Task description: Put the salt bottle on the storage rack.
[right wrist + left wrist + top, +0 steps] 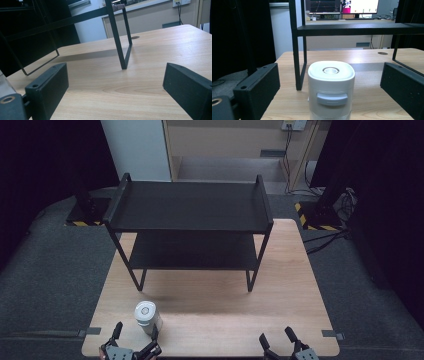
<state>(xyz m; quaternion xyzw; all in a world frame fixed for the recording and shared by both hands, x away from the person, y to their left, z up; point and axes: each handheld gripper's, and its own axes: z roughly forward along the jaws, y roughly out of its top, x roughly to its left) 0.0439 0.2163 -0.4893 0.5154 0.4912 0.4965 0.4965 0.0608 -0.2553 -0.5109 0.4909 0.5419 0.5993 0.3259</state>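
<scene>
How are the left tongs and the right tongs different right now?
The left tongs have the white canister standing between their open jaws; the right tongs have bare table between theirs. The left tongs face the shelf's left leg, the right tongs its right leg. Both are open, low and near the table's front edge.

Your table (210, 320) was light wood with a visible grain, and the two-tier shelf (190, 207) on it was matte black all over. The little canister (145, 315) was white with a pale grey tab on the front and a silvery ring on its lid. Both your grippers, left (135, 333) and right (276, 337), had black jaws. The floor (50, 280) was dark grey carpet, with yellow-and-black hazard stripes (320, 227) on the stand bases.
</scene>
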